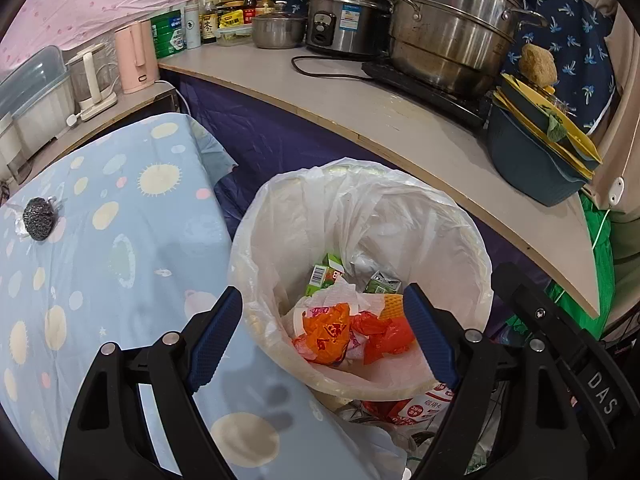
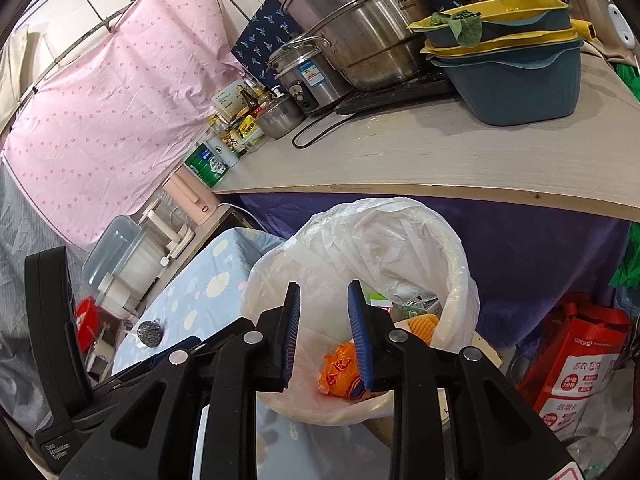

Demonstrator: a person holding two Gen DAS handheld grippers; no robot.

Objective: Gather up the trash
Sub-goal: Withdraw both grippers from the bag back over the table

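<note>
A round bin lined with a white plastic bag (image 1: pixel 400 208) (image 2: pixel 404 232) stands between the table and the counter. Inside lie an orange wrapper (image 1: pixel 326 332) (image 2: pixel 344 372), a red wrapper (image 1: pixel 380 336), green cartons (image 1: pixel 326 276) and a yellow foam net (image 1: pixel 390 304). My left gripper (image 1: pixel 323 298) hangs over the bin's near rim, jaws wide open and nothing between them. My right gripper (image 2: pixel 325 286) also hovers over the bin, its jaws a little apart and empty. A steel scourer (image 1: pixel 39 218) (image 2: pixel 150 332) lies on the blue patterned tablecloth (image 1: pixel 132 248) to the left.
Behind the bin a counter (image 1: pixel 400 120) carries steel pots (image 1: pixel 452 32), a rice cooker (image 1: pixel 344 20), bottles and a blue basin (image 1: pixel 524 160) with yellow trays. A pink kettle (image 1: pixel 134 56) stands at the left. On the floor at the right sits a red bag (image 2: pixel 572 360).
</note>
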